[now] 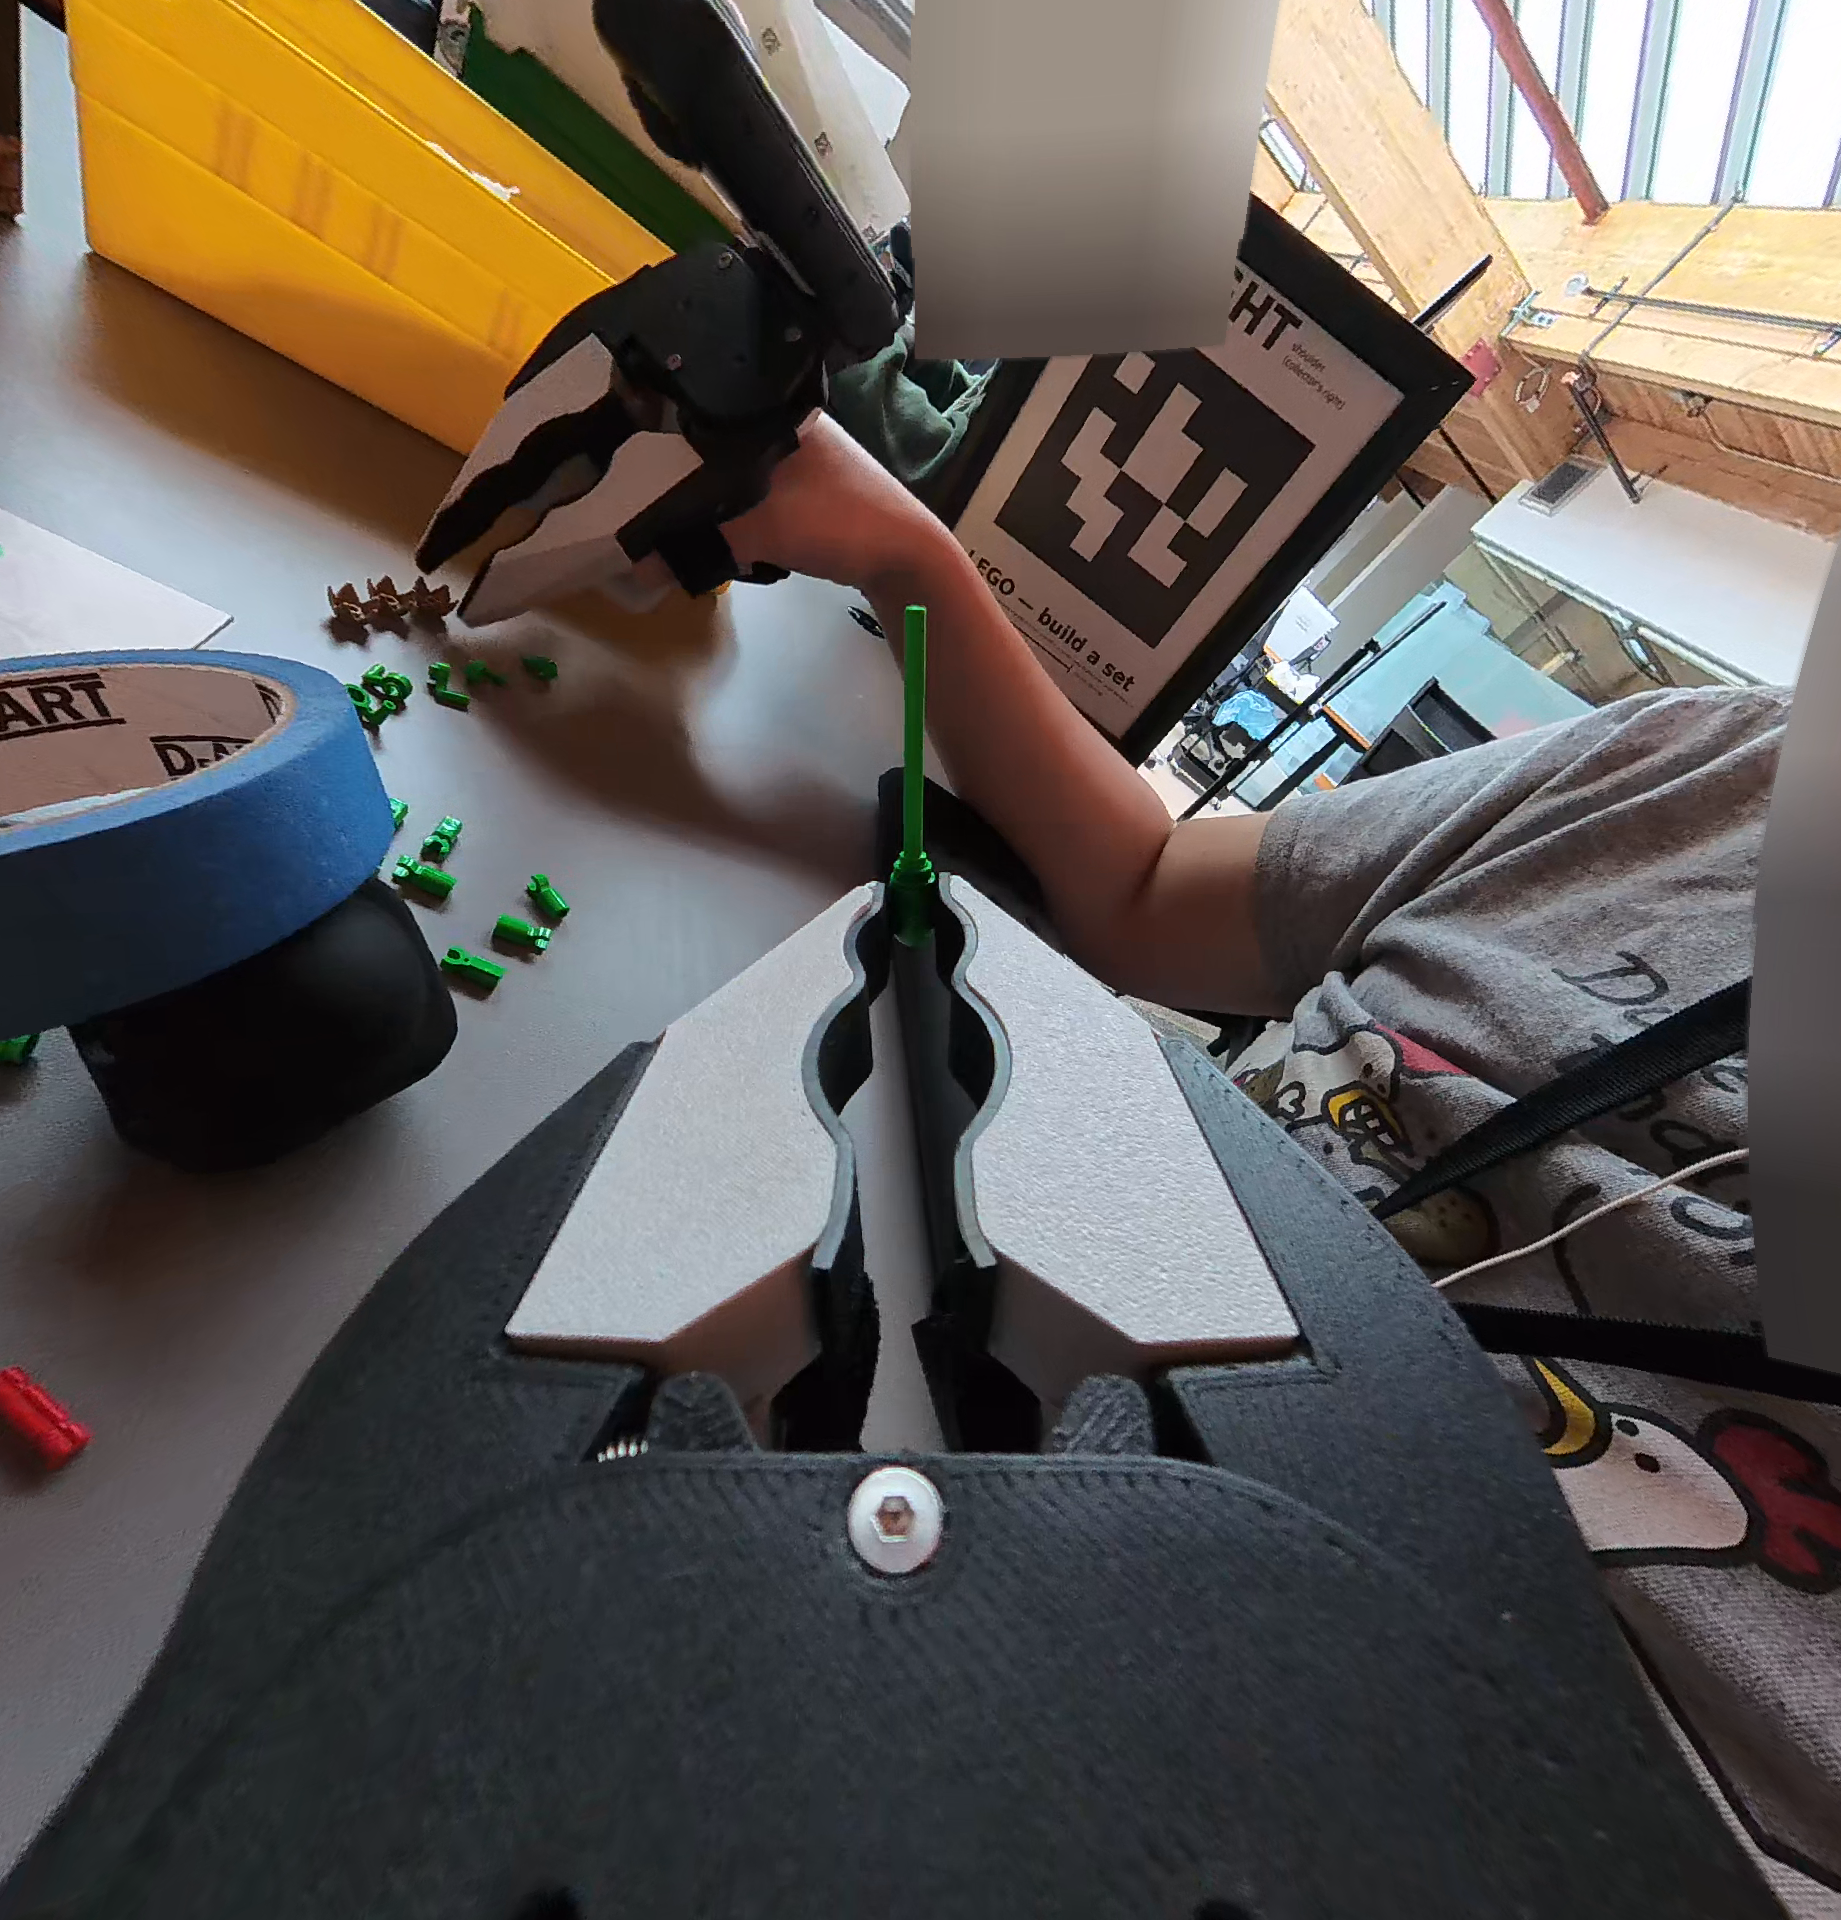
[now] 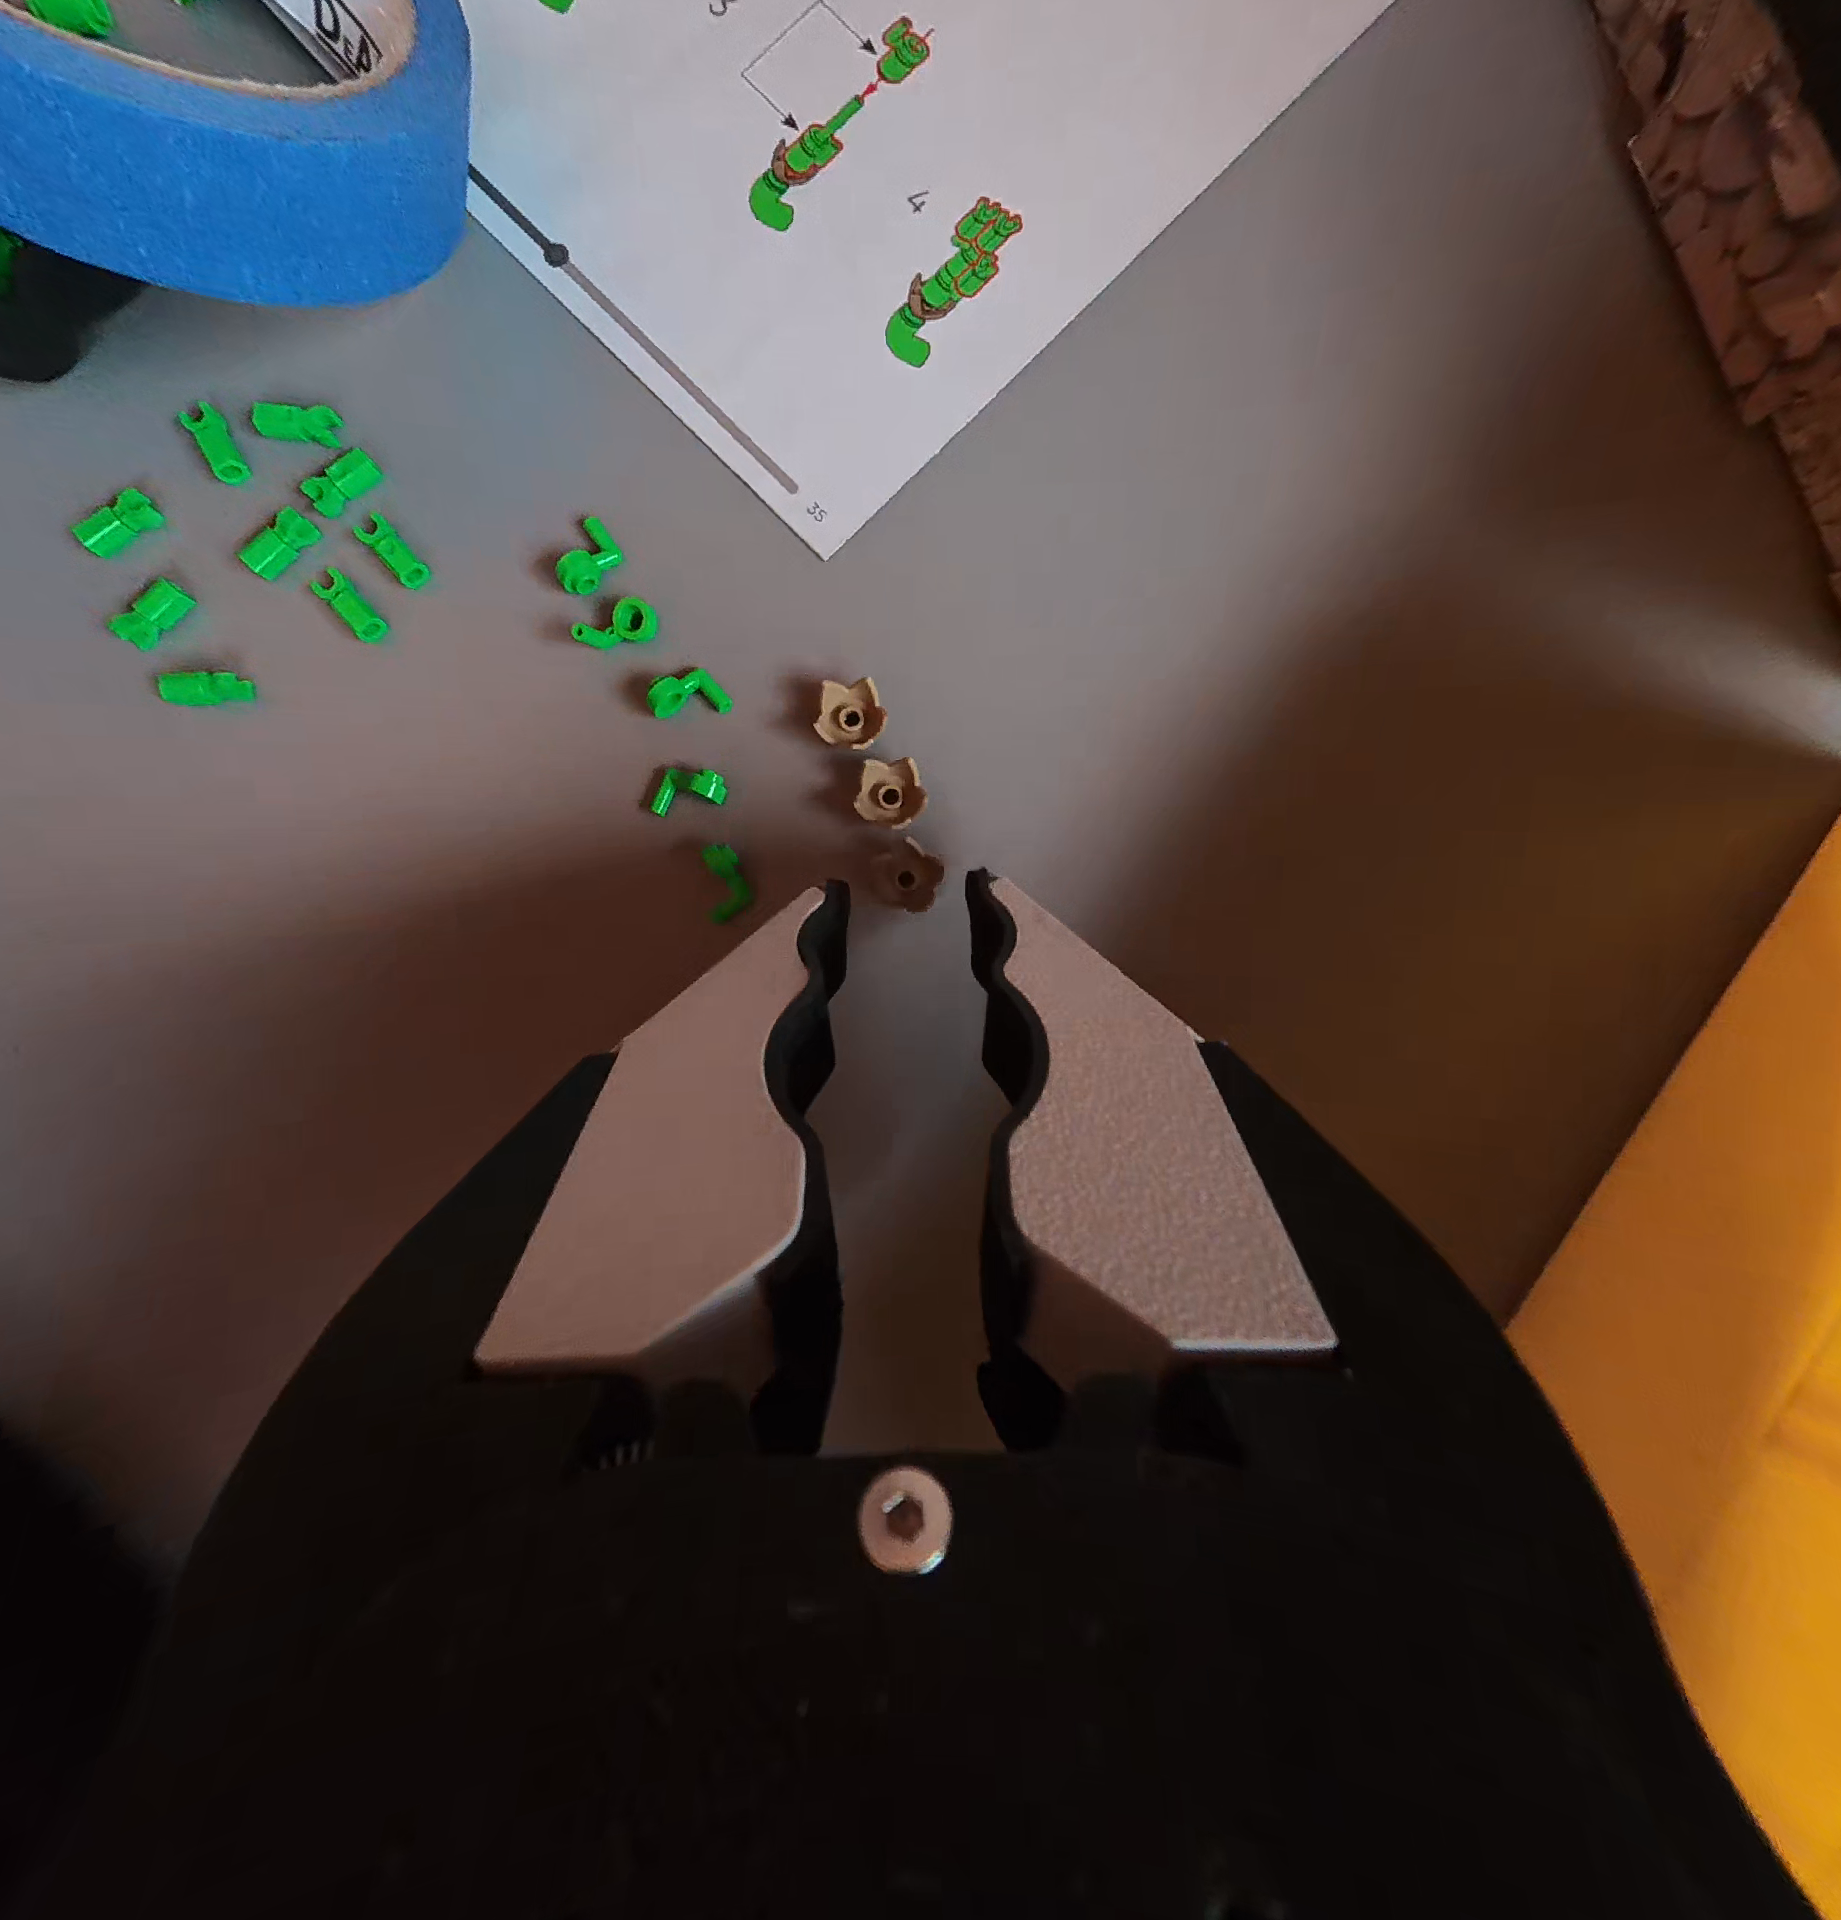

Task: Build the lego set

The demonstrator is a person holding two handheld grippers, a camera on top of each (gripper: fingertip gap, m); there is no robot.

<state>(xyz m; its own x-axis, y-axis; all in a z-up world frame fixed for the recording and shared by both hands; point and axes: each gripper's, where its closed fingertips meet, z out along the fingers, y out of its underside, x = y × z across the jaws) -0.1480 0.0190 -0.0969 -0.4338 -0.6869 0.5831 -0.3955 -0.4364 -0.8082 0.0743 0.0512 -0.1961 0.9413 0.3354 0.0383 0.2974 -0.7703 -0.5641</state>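
the left gripper (image 1: 911, 904) pinches a thin green rod (image 1: 914, 748) at its thicker lower end; the fingers (image 1: 750, 1081) are pressed almost together on it, and the rod stands straight out past the tips, above the desk (image 1: 625, 727). the right gripper (image 2: 903, 885) has its fingers (image 2: 687, 1122) spread, with nothing between them. its tips are low over the desk, just behind the nearest of three tan flower pieces (image 2: 890, 795), which lie in a short row. left of these is a line of small green hooked pieces (image 2: 687, 694), and further left a loose group of green clips (image 2: 272, 540).

only the right wrist view shows the instruction sheet (image 2: 999, 312) with drawings of a green stem, and a brown rough object (image 2: 1768, 260) at the upper right edge. only the left wrist view shows the person's forearm (image 1: 999, 665), a framed sign (image 1: 1186, 488) with a black and white marker, and a red brick (image 1: 33, 1418) lying alone at the left.

both views show the blue tape roll (image 2: 220, 177), which rests on a black object (image 1: 272, 1039), and a yellow bin (image 2: 1726, 1247). the bin edge is near the right side of the right gripper; the desk between them is bare. the tape roll is well apart from the flower pieces.
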